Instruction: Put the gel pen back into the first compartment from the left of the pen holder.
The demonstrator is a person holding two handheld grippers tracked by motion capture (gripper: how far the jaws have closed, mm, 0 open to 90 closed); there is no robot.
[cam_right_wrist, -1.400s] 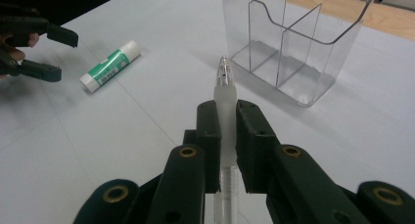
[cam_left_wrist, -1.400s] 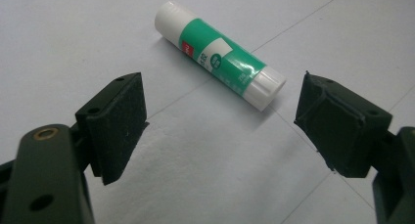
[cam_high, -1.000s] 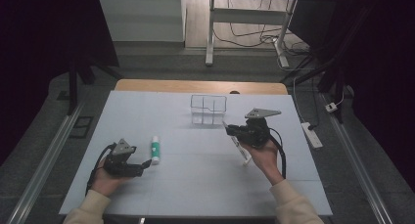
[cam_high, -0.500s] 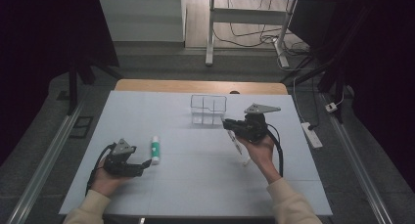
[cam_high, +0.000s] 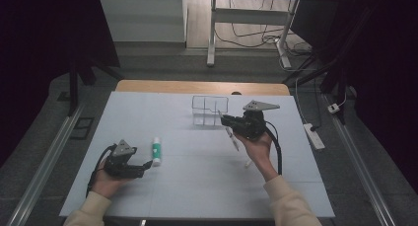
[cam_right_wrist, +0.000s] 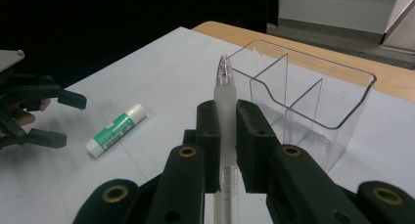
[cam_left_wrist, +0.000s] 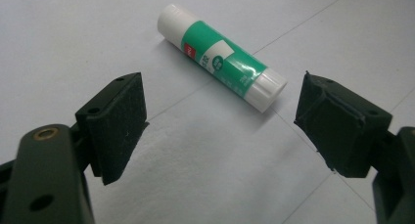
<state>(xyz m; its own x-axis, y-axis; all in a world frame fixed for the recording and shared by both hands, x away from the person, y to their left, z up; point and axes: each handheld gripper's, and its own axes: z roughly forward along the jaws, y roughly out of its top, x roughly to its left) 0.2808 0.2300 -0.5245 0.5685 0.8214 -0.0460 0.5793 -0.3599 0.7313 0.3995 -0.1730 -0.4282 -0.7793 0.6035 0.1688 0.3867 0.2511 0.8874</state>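
You have the right gripper (cam_right_wrist: 222,136) clamped on the pen (cam_right_wrist: 224,94), raised beside the clear organizer (cam_right_wrist: 313,94) for dropping in, while your left gripper (cam_left_wrist: 220,131) waits apart near the glue stick (cam_left_wrist: 222,56).

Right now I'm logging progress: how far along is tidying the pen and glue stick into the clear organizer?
Nothing is stowed yet. In hand: the right gripper clamps the pen near the clear organizer. Left: the glue stick lies on the table before the open left gripper.
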